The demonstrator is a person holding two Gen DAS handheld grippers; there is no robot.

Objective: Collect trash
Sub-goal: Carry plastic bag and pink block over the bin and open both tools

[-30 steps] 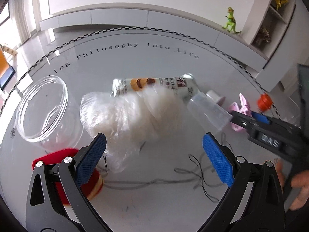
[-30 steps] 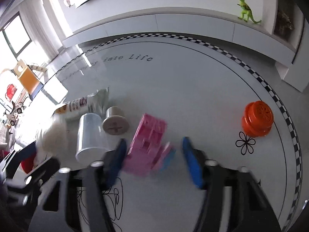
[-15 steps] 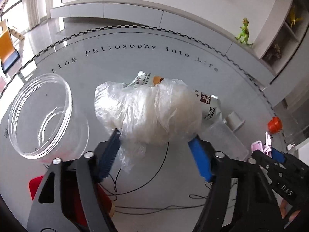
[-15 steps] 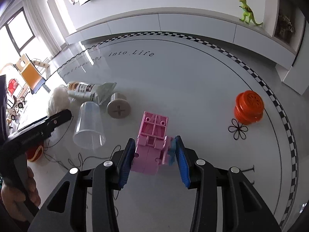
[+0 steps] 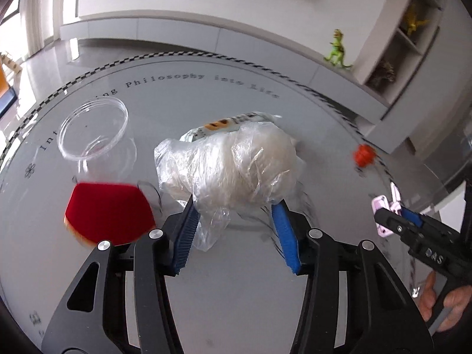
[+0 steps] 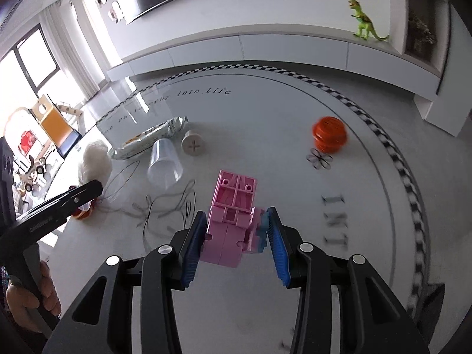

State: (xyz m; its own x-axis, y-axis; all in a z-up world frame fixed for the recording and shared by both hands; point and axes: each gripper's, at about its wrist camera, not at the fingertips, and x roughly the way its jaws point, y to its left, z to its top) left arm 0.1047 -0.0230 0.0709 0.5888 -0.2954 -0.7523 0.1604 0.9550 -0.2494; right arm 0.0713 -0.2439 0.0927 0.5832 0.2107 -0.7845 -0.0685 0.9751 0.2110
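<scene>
We hold the left gripper (image 5: 236, 230) over the round grey table (image 5: 236, 309). Its jaws have just been closing, and the blue pads now pinch the crumpled clear plastic bag (image 5: 227, 165) at its lower end, the bundle lifted off the tabletop. Behind the bag lies a printed wrapper (image 5: 230, 122); to its left, a clear jar (image 5: 94, 132) and a red pad (image 5: 109, 215). The right gripper (image 6: 236, 242) is clamped narrowly on a pink toy block (image 6: 230, 221). Ahead on the table: a clear cup (image 6: 163, 165), a wooden spool (image 6: 193, 146), an orange lid (image 6: 329, 134).
</scene>
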